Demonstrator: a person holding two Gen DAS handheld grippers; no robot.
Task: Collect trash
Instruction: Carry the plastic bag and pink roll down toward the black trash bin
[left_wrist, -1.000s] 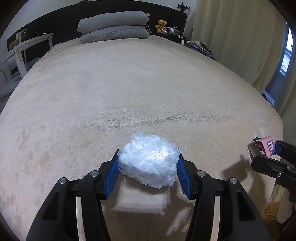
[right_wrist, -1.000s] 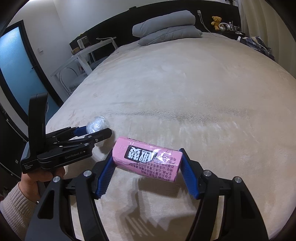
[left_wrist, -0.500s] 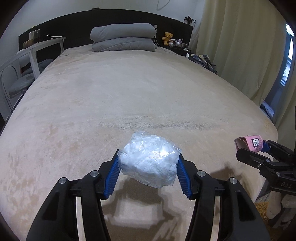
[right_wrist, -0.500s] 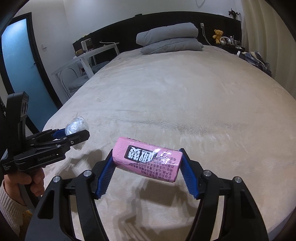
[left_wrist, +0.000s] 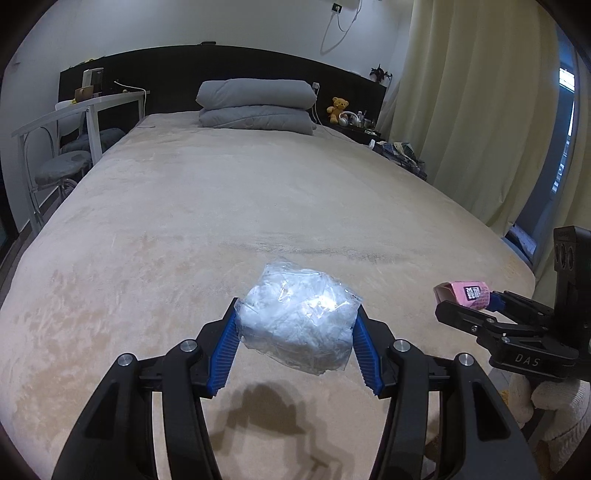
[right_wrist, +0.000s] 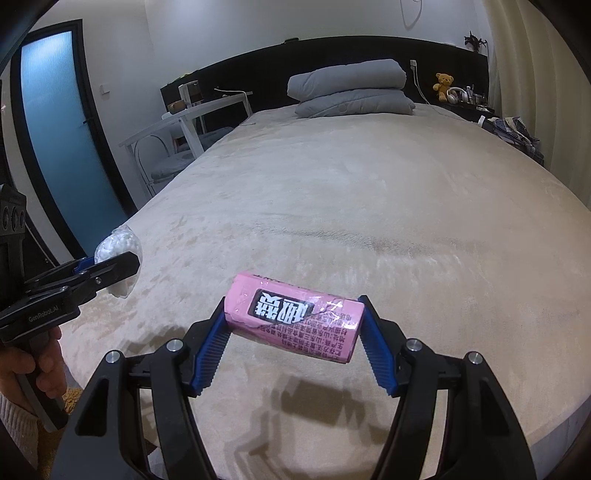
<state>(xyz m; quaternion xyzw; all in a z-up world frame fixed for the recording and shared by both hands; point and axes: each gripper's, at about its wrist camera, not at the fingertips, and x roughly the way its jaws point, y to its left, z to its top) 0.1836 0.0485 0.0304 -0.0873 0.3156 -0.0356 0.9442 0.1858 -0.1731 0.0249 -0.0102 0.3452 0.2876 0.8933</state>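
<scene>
Trash is in both grippers, held clear above the bed (left_wrist: 258, 206); the left gripper (left_wrist: 295, 343) is clamped on a crumpled clear plastic bag (left_wrist: 299, 317), its blue pads (left_wrist: 221, 354) pressing the bag from either side, and the bag hangs over the foot edge of the bed with its shadow on the beige cover below; the right gripper (right_wrist: 293, 349) is closed on a pink carton (right_wrist: 295, 317) with black-and-white print, gripped across its two ends and tilted so its right end sits lower, likewise above the foot edge; seen from the left wrist, the carton (left_wrist: 463, 293) pokes out past the right gripper's fingertips near the right corner of the foot edge; seen from the right wrist, the bag (right_wrist: 118, 251) sits beyond the left corner of the foot edge, and the person's hand (right_wrist: 33, 365) grips the left tool's handle; grey pillows (left_wrist: 255, 105) are stacked at the head edge.
</scene>
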